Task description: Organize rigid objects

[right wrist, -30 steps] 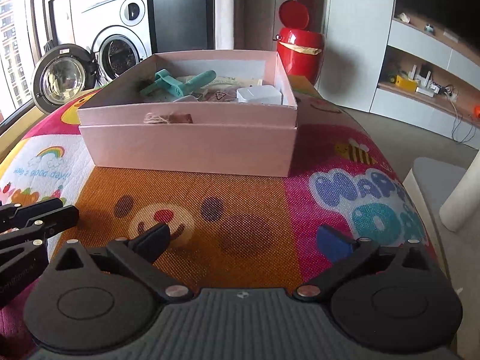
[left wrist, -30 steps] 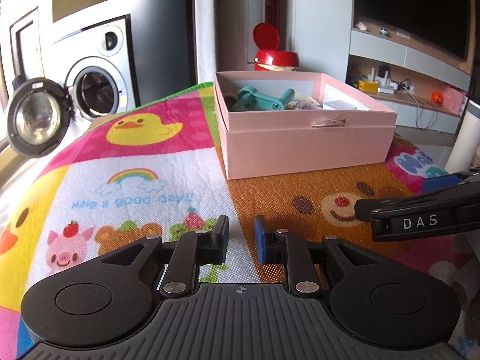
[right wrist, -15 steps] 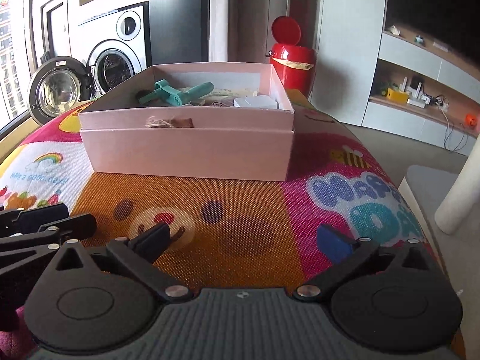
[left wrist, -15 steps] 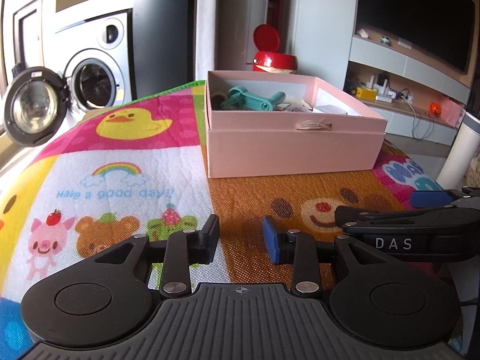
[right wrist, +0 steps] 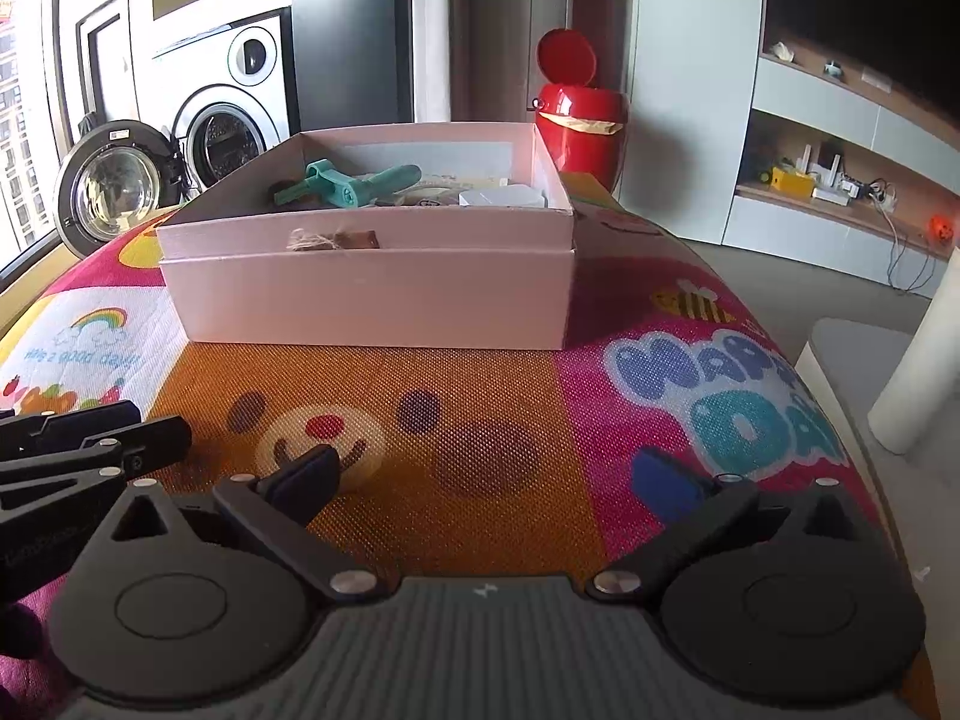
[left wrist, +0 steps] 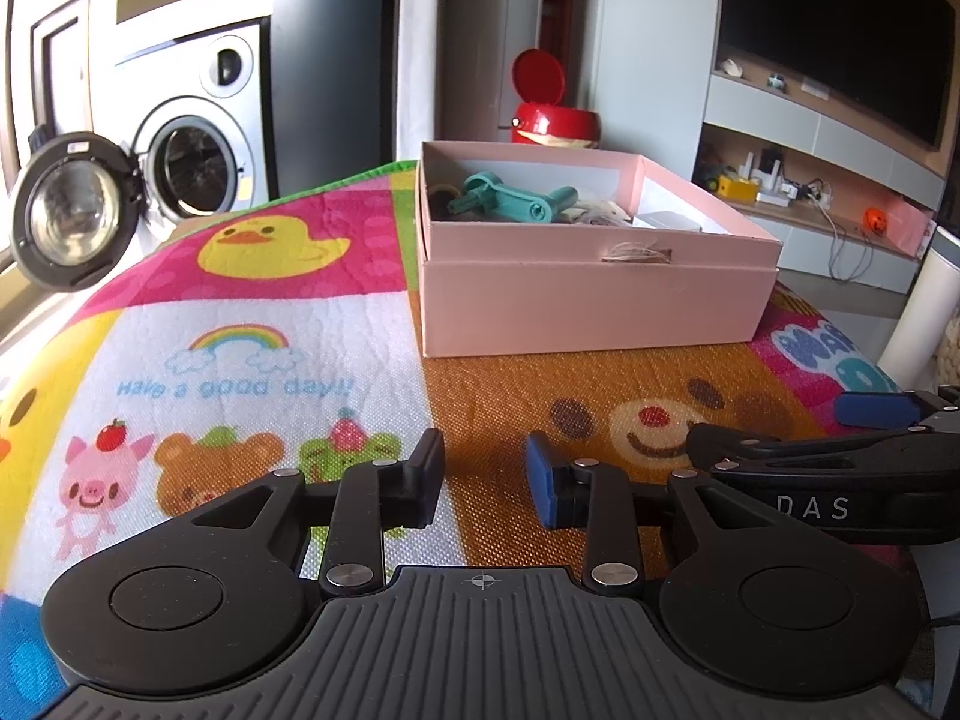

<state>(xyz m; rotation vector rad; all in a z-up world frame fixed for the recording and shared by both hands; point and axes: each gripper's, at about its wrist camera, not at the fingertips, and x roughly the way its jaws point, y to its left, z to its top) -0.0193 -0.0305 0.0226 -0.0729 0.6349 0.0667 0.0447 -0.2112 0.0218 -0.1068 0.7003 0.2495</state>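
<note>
A pink cardboard box (left wrist: 591, 312) stands open on a colourful play mat (left wrist: 252, 324); it also shows in the right wrist view (right wrist: 372, 306). Inside lie a teal plastic toy (left wrist: 516, 201), a white block (right wrist: 501, 198) and other small items, partly hidden by the box wall. My left gripper (left wrist: 485, 480) is slightly open and empty, low over the mat in front of the box. My right gripper (right wrist: 486, 474) is wide open and empty, beside the left one; it shows at the right of the left wrist view (left wrist: 840, 468).
A red lidded bin (right wrist: 579, 120) stands behind the box. A washing machine with its door open (left wrist: 78, 216) is at the back left. Shelves with small items (right wrist: 840, 180) line the right wall. The mat's right edge (right wrist: 840, 444) drops to the floor.
Both grippers have pulled back and lowered a little from the box. The left gripper's fingers have opened slightly wider. The right gripper stays wide open.
</note>
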